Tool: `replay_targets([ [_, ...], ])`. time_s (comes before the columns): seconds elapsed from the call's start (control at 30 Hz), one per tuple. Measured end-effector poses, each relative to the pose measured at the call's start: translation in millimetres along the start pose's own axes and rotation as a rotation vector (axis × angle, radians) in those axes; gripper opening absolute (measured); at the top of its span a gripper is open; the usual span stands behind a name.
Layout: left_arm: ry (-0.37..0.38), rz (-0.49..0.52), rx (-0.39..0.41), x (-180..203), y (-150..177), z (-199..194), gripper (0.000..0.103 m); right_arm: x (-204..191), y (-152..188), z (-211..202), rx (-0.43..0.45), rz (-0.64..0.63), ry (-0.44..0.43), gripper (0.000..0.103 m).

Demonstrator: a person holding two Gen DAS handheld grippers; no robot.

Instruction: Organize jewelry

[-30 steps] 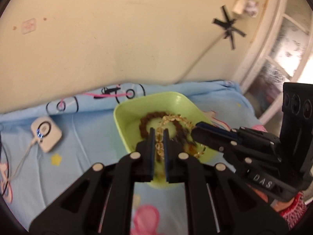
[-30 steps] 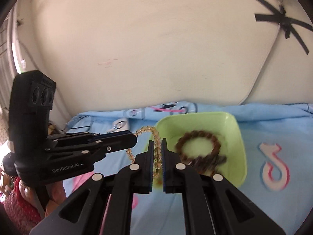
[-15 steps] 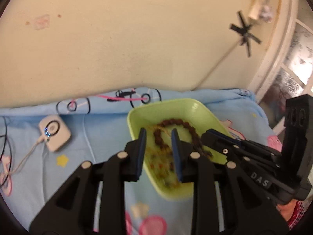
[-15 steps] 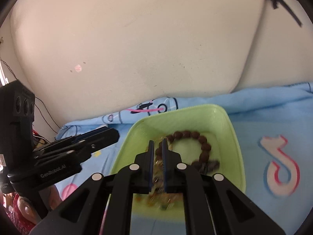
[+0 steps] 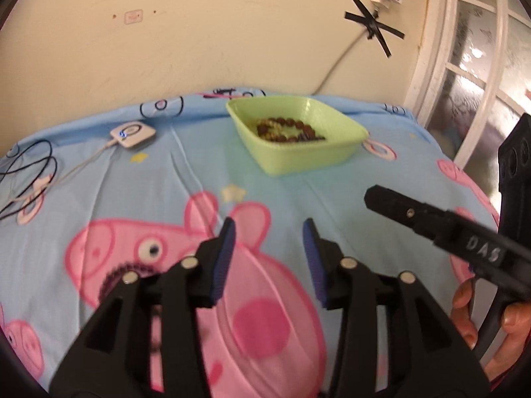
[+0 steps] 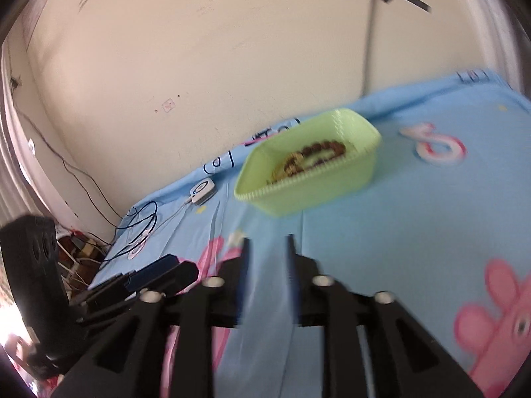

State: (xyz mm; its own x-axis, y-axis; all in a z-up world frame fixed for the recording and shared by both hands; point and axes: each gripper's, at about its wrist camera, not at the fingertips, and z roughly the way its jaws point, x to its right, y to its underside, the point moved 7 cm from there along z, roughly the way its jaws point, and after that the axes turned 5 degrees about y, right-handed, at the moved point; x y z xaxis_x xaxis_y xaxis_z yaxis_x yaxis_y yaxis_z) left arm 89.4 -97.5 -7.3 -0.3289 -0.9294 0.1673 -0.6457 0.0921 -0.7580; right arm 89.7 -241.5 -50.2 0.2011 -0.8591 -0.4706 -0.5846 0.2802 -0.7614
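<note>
Left wrist: bare sheet [image 5: 159, 192] before tray [image 5: 298, 159]

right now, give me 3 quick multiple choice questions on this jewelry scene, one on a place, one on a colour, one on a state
1. Where do the bead bracelets lie?
A. in the tray
B. on the bedsheet
C. between the left gripper's fingers

2. What colour is the tray?
A. white
B. light green
C. pink

3. What is between the fingers of the left gripper?
A. a bracelet
B. a cable
C. nothing

Answers:
1 A, the beads sit inside the tray's walls.
2 B, its walls are light green against the blue bedsheet.
3 C, only bedsheet shows through the gap as the jaws open.
</note>
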Motion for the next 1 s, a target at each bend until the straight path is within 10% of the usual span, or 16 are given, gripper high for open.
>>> replay_targets([
  [1.0,-0.004,0.003,-0.009,2,25,-7,0.043,19,23,-5,-0.009,0.107,-0.039,0.024],
])
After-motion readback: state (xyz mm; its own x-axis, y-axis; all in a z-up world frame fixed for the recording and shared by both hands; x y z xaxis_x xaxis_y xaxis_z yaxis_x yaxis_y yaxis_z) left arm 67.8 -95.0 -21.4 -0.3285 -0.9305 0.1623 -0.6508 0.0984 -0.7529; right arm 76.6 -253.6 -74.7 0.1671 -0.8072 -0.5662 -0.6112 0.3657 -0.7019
